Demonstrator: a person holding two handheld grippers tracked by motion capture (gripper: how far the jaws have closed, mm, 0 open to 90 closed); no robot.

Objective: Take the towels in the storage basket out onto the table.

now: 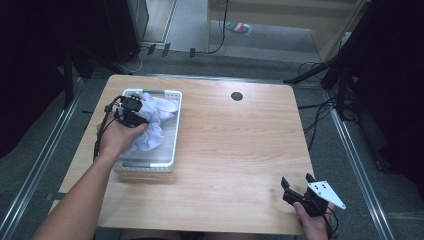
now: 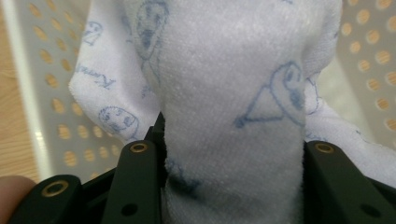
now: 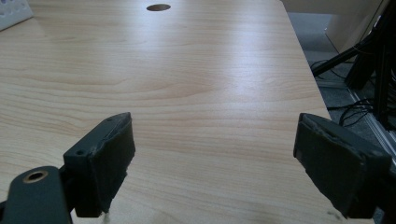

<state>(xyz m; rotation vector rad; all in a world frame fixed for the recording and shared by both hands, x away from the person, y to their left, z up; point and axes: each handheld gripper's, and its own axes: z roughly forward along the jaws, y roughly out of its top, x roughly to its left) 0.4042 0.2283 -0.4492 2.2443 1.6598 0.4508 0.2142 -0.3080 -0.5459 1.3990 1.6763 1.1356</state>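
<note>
Over at the left of the surface [image 1: 225,150], the left gripper [image 1: 131,114] has its fingers [image 2: 137,182] clamped tight on a fold of the white printed cloth [image 2: 233,116], which sits bunched in the white perforated basket [image 1: 170,150]. Across at the right edge, the right gripper [image 1: 299,189] hovers low, fingers [image 3: 109,158] spread wide, nothing between them.
</note>
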